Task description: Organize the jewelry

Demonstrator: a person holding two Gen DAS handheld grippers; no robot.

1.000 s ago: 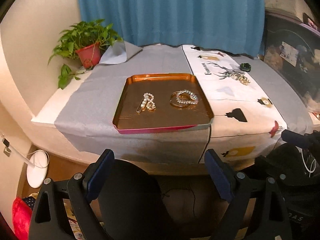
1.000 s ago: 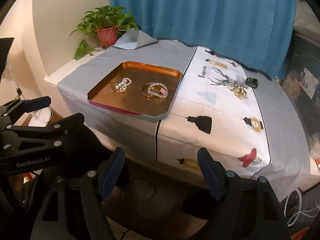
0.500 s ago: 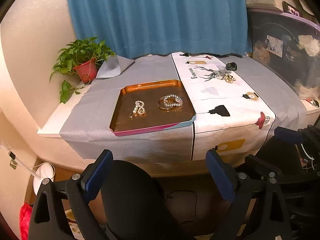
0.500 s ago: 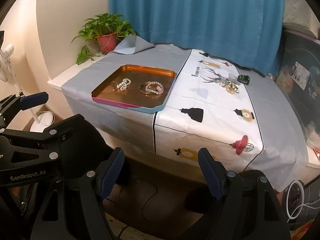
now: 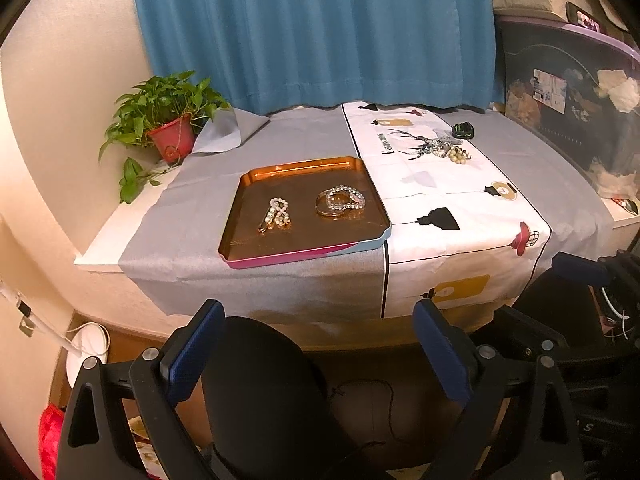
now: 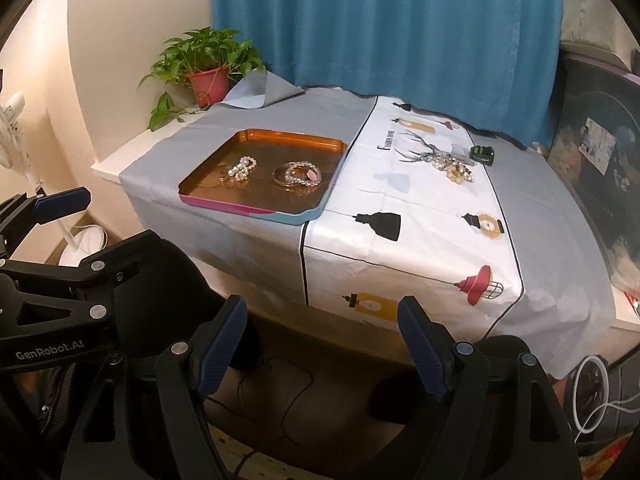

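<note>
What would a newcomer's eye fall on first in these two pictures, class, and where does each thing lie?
First the copper tray near the table's front edge, holding a pearl piece and stacked bracelets. Next, a loose heap of jewelry far back on the white printed cloth, with a potted plant at the far left corner. Both open tongs, left and right, hang short of the table.

I see a copper-orange tray with a pink and light-blue rim at frame centre, pearl-white jewelry in it. Under it lies a plain grey cloth; right of it, a white cloth printed with black lamps and a deer. A teal-blue curtain fills the top; a red pot stands at left.
</note>
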